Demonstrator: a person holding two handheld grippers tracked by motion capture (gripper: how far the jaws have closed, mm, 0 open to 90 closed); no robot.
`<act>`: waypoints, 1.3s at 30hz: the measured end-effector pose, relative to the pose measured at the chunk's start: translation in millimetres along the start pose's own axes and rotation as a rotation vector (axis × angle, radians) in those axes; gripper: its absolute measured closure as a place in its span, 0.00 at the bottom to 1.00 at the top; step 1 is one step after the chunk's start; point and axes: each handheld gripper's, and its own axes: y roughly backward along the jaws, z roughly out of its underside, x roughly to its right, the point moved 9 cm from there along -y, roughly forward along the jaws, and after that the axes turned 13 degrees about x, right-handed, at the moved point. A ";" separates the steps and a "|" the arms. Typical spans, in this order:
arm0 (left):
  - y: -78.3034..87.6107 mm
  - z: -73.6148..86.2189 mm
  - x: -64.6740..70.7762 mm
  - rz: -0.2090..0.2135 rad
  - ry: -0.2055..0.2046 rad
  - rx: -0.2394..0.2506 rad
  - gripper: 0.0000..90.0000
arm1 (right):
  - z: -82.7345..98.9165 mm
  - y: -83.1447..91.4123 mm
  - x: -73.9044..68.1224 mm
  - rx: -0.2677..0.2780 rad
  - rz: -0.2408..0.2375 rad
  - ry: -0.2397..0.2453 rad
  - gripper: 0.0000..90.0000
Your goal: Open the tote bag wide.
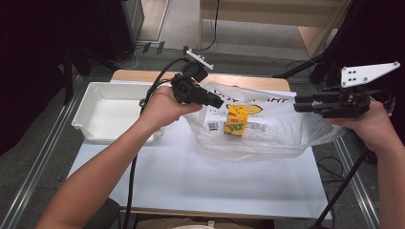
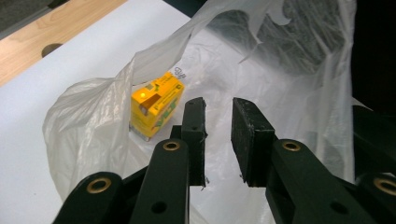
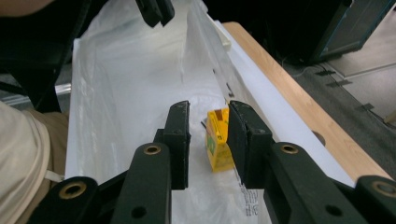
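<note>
The small yellow carton [image 1: 236,120] stood upright inside the crumpled clear plastic bag [image 1: 282,129]; left gripper [image 1: 217,102] and right gripper [image 1: 300,101] hovered either side of it, jaws apart, empty, seemingly spreading the mouth

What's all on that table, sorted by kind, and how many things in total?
Yellow carton: 1
Clear plastic bag: 1
White tray: 1
Hand-held claws: 2, the left claw and the right claw, both held above the table at the bag's two sides
Total: 5
</note>
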 end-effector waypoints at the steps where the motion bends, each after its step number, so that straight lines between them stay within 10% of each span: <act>1: -2.8 1.6 -5.3 -0.011 0.004 0.000 0.84 | 7.4 -3.6 4.2 -0.018 0.011 0.002 0.78; 29: -36.0 34.2 -67.4 -0.114 0.064 -0.009 0.84 | 58.9 -58.0 44.8 -0.052 0.052 -0.101 0.77; 39: -49.7 47.8 -77.3 -0.141 0.073 -0.023 0.99 | 74.7 -65.3 45.5 -0.040 0.065 -0.125 1.00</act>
